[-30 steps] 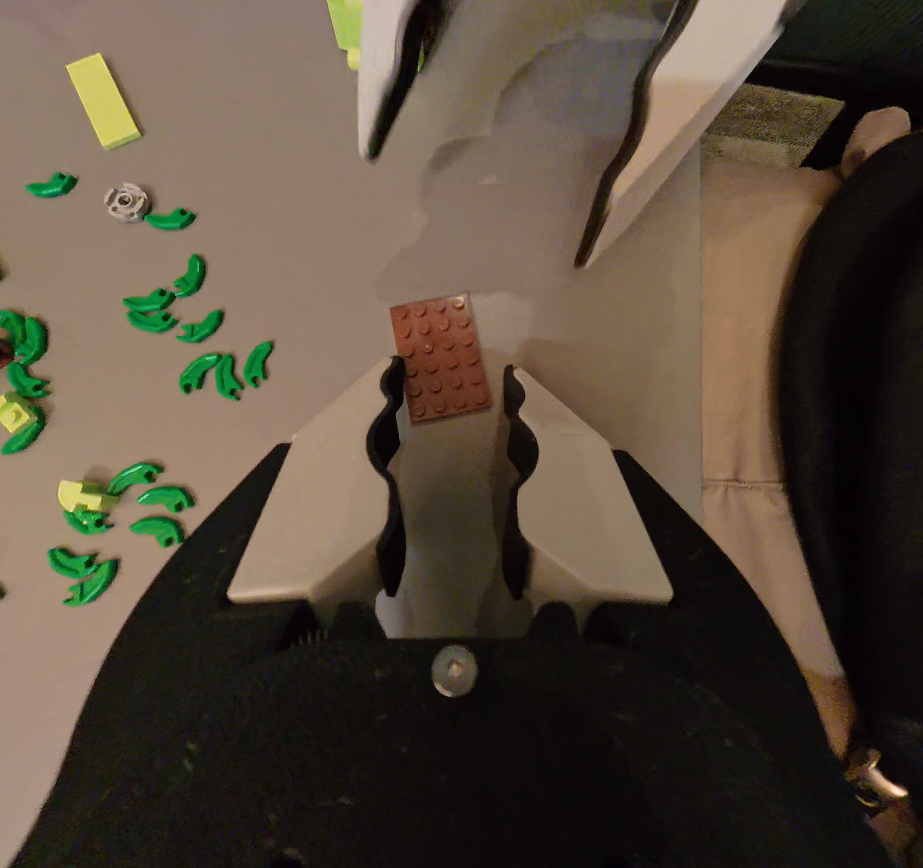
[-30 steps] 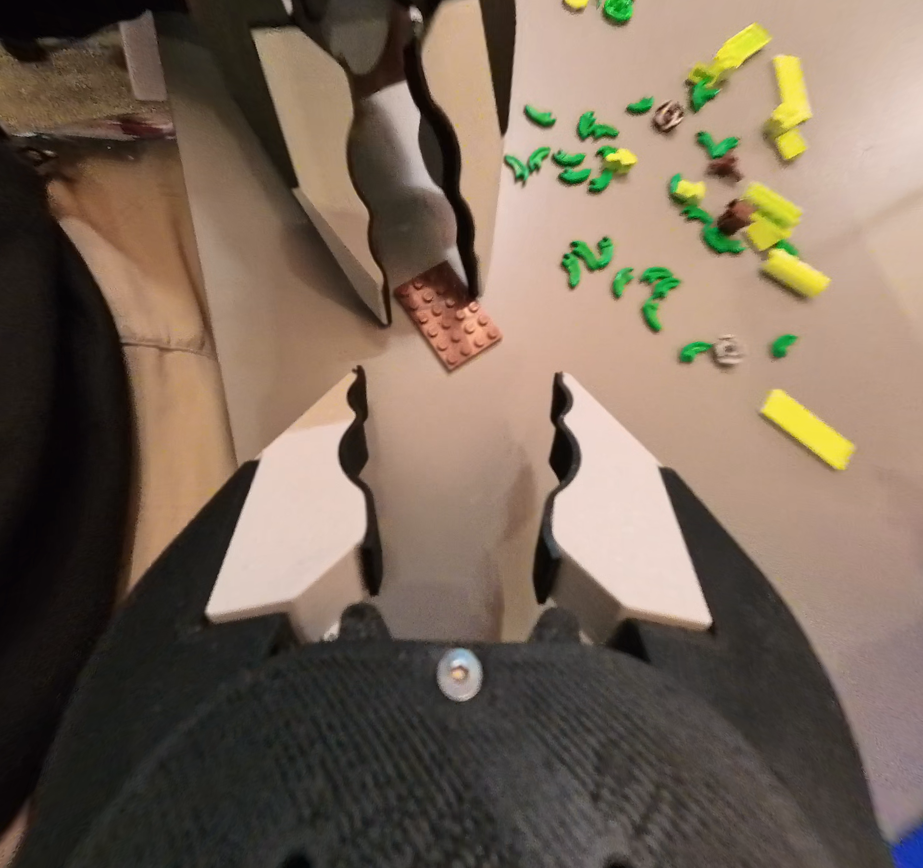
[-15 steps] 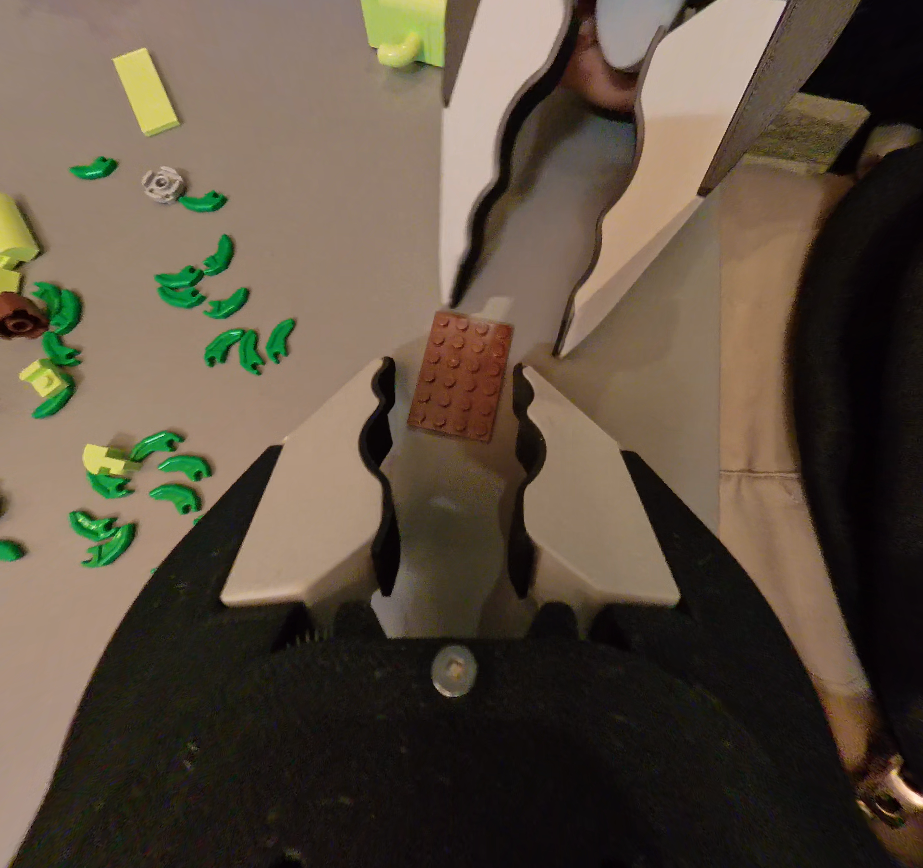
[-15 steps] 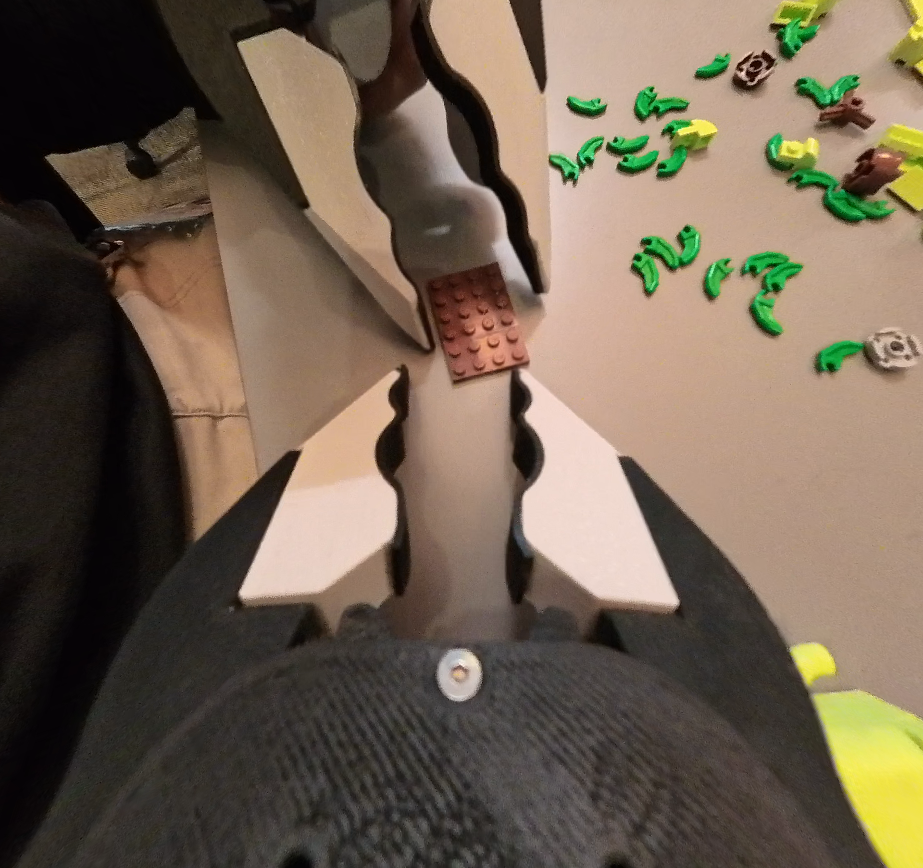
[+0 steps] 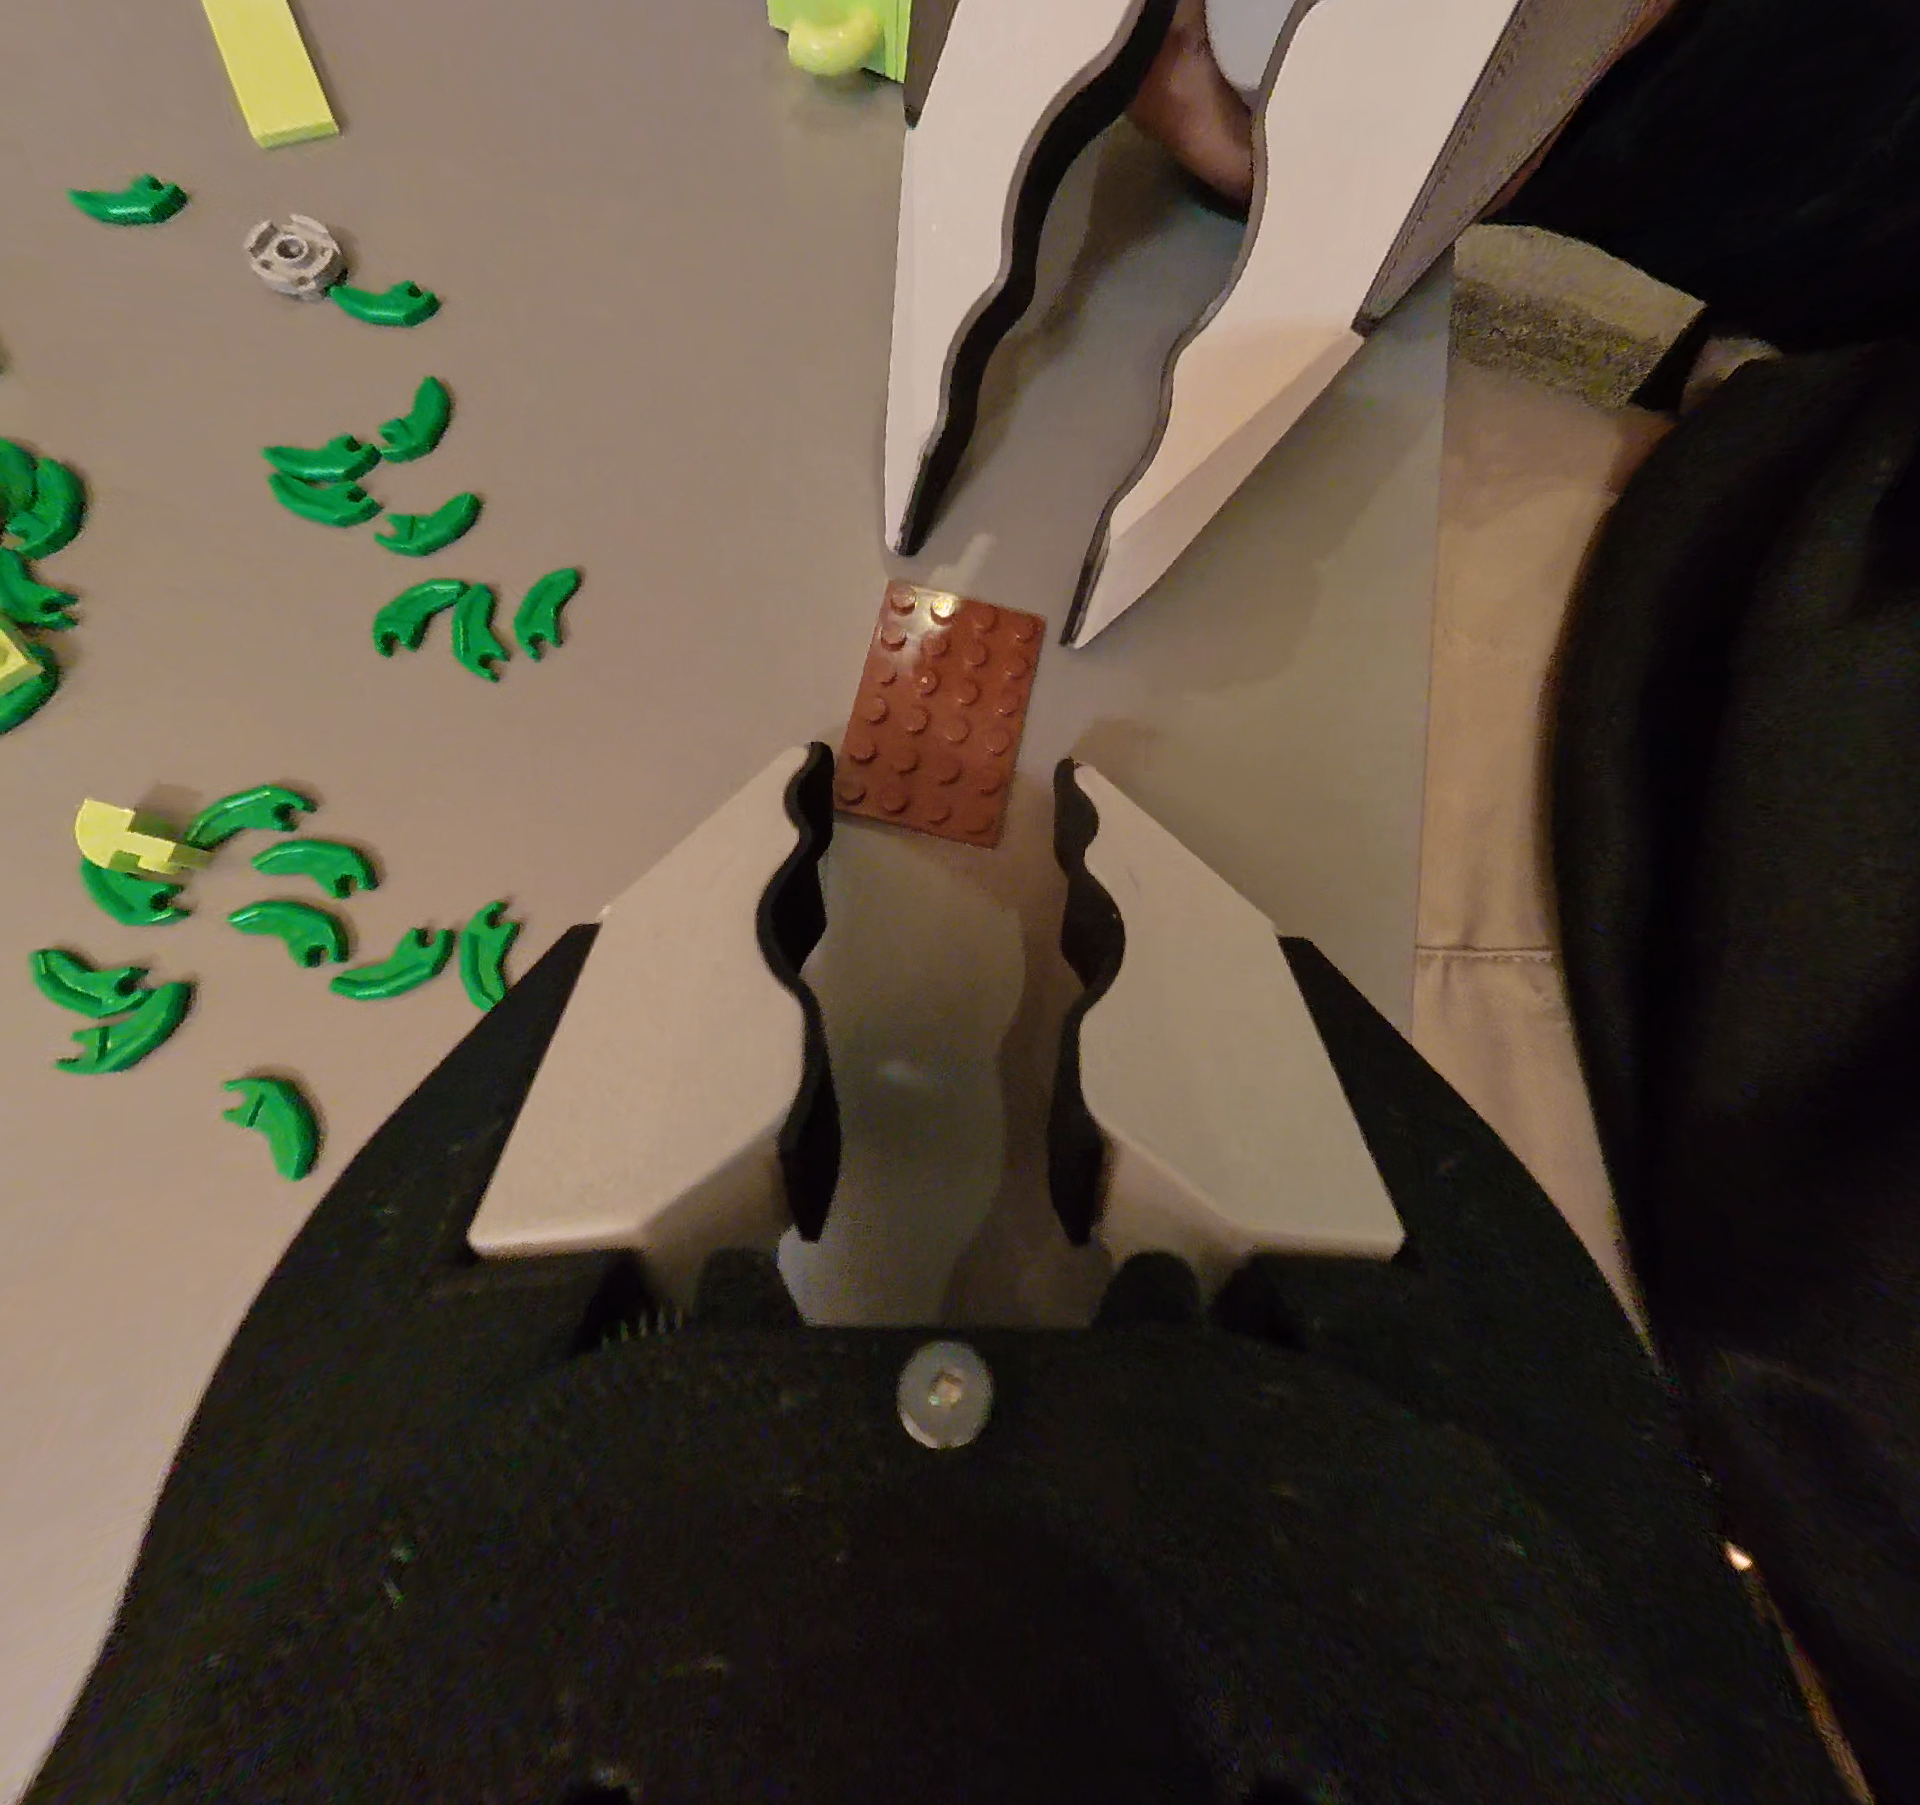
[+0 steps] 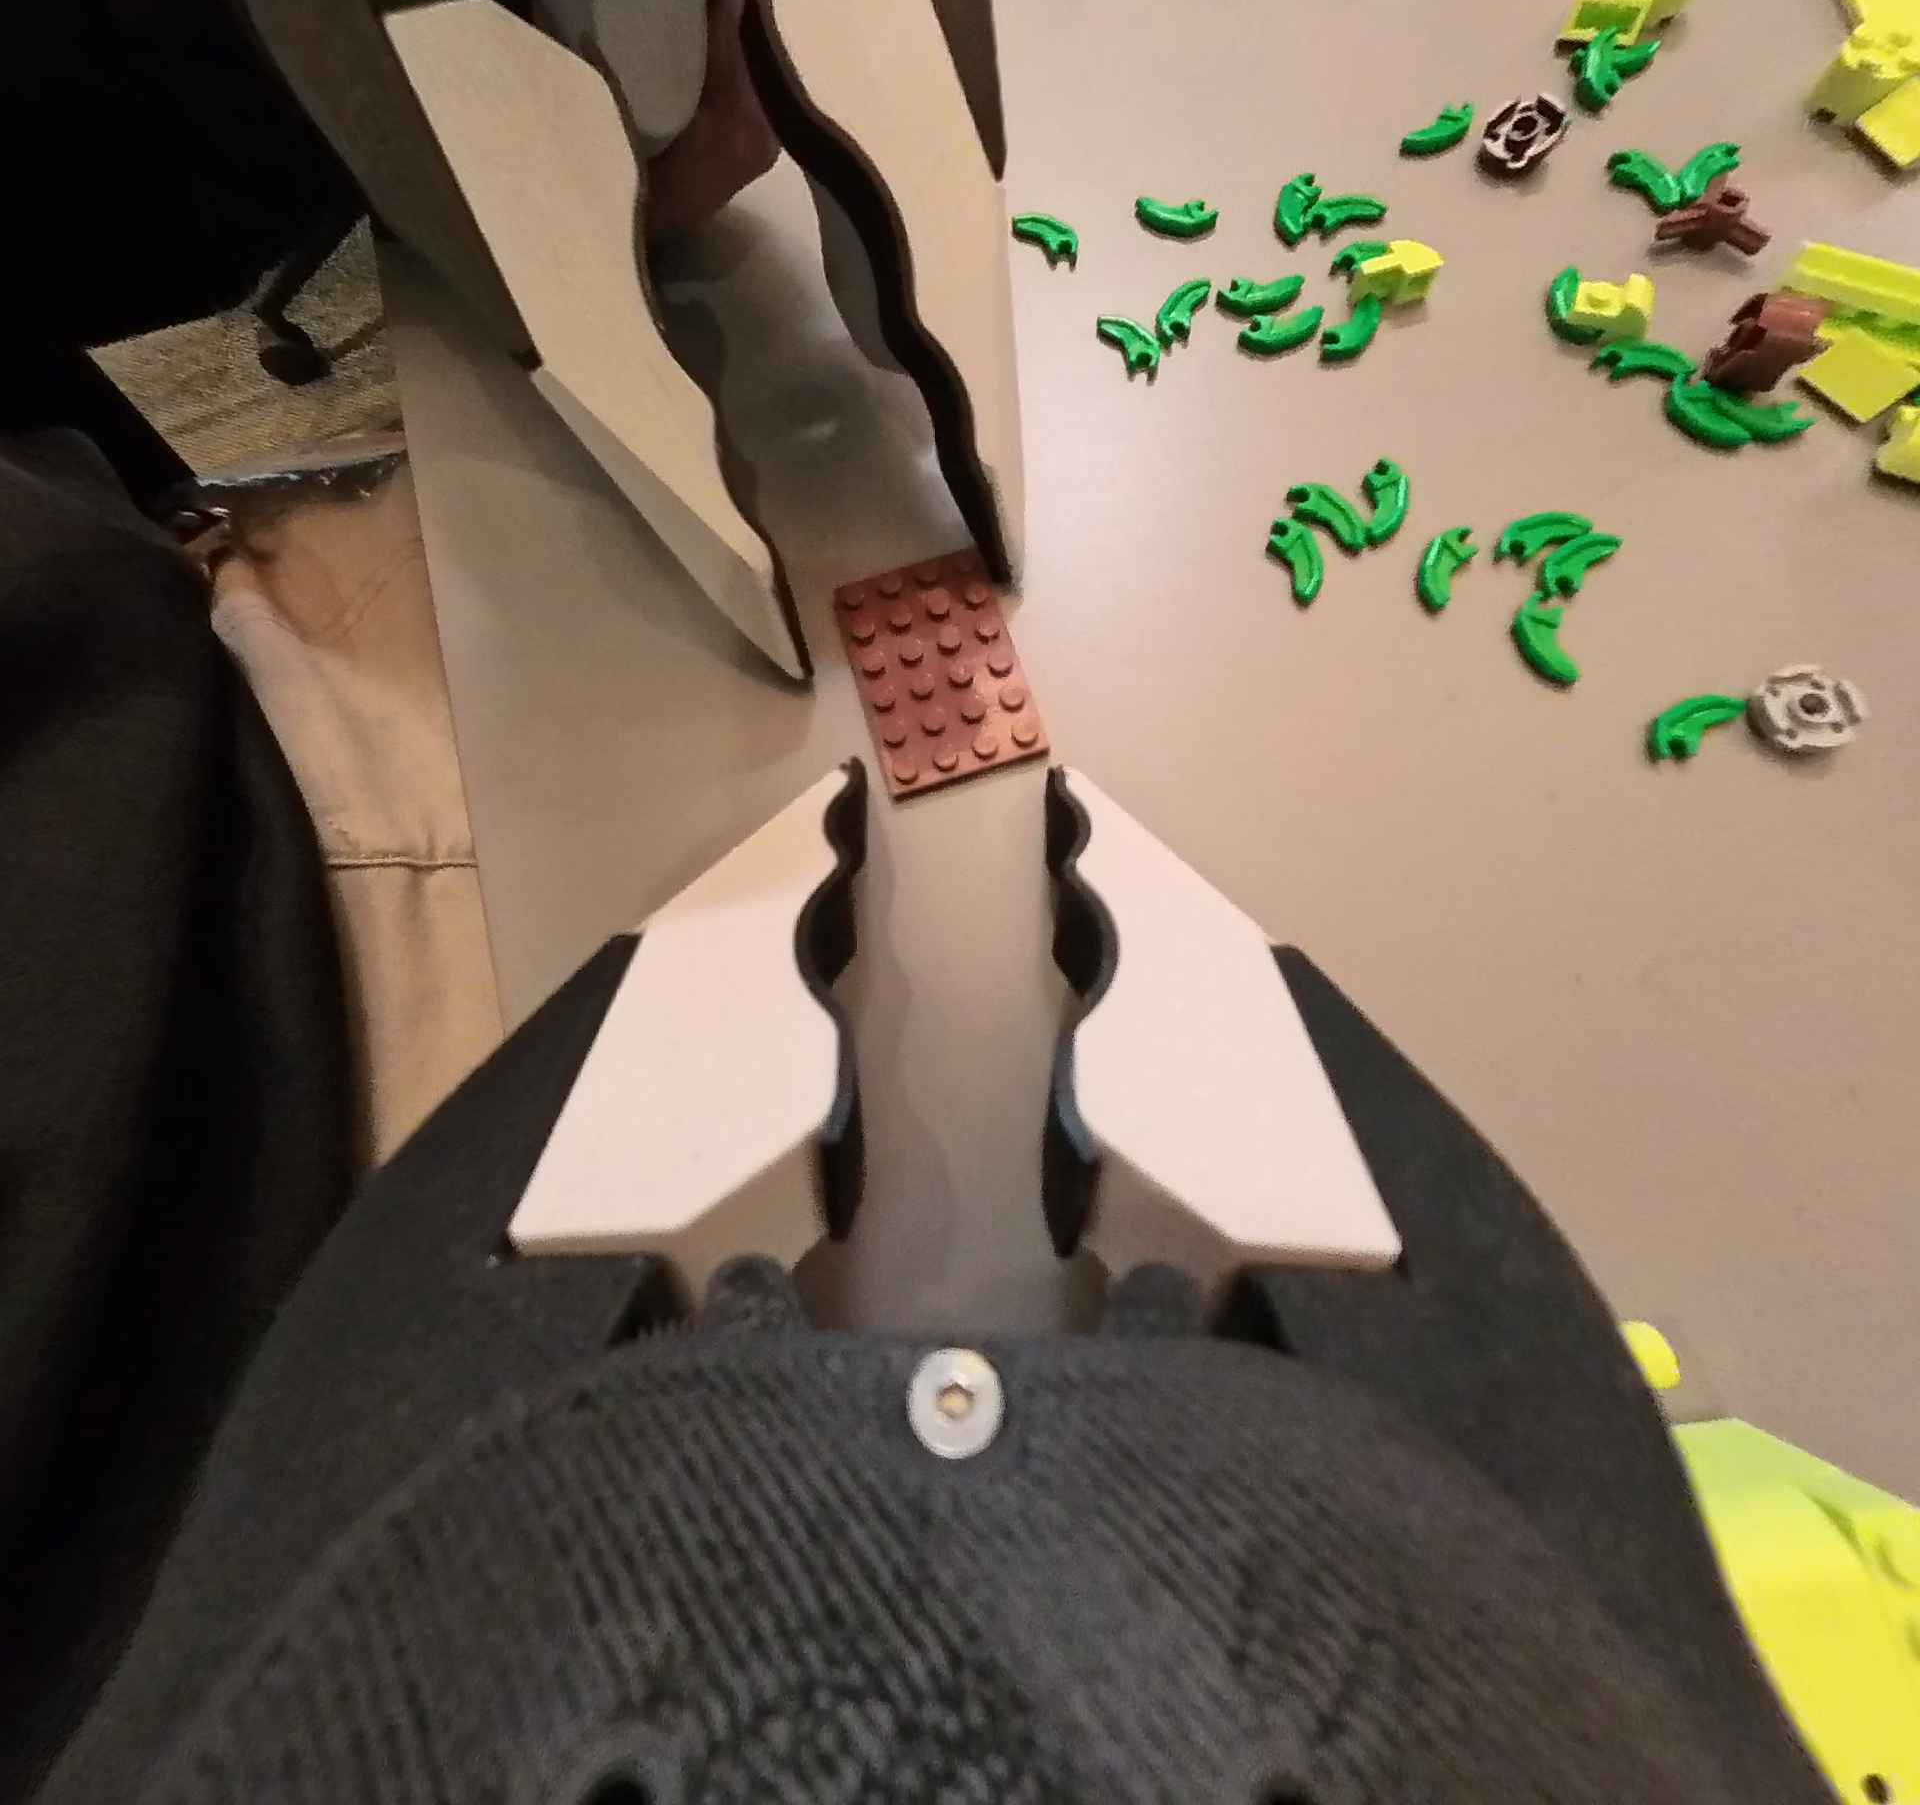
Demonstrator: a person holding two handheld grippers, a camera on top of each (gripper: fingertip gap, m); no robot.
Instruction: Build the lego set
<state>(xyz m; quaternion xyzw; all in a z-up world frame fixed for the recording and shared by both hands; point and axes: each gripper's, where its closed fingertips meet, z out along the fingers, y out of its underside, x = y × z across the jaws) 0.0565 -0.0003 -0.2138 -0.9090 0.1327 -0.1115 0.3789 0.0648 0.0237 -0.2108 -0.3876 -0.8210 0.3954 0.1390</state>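
Observation:
A brown studded plate (image 5: 940, 716) lies flat on the grey table (image 5: 675, 301), between my two grippers, which face each other. My left gripper (image 5: 940, 768) is open, and the plate's near end sits between its fingertips, level with them. My right gripper (image 5: 987, 586) is open at the plate's far end. In the right wrist view the plate (image 6: 940, 685) lies just ahead of my right gripper (image 6: 953, 776), with the left gripper (image 6: 899, 623) beyond it. Neither holds anything.
Several green curved leaf pieces (image 5: 457, 612) (image 6: 1340, 519) are scattered beside the plate, with a grey round piece (image 5: 291, 254) (image 6: 1808, 706), a lime plate (image 5: 265, 51), brown pieces (image 6: 1766, 342) and a large lime part (image 6: 1818, 1599). The table edge (image 5: 1429, 716) and a person's lap are close by. Only a small space, under 4 cm, lies between the two pairs of fingers.
My right gripper has come up to the plate and narrowed its jaws from wide to about the plate's width. The plate has turned slightly on the table.

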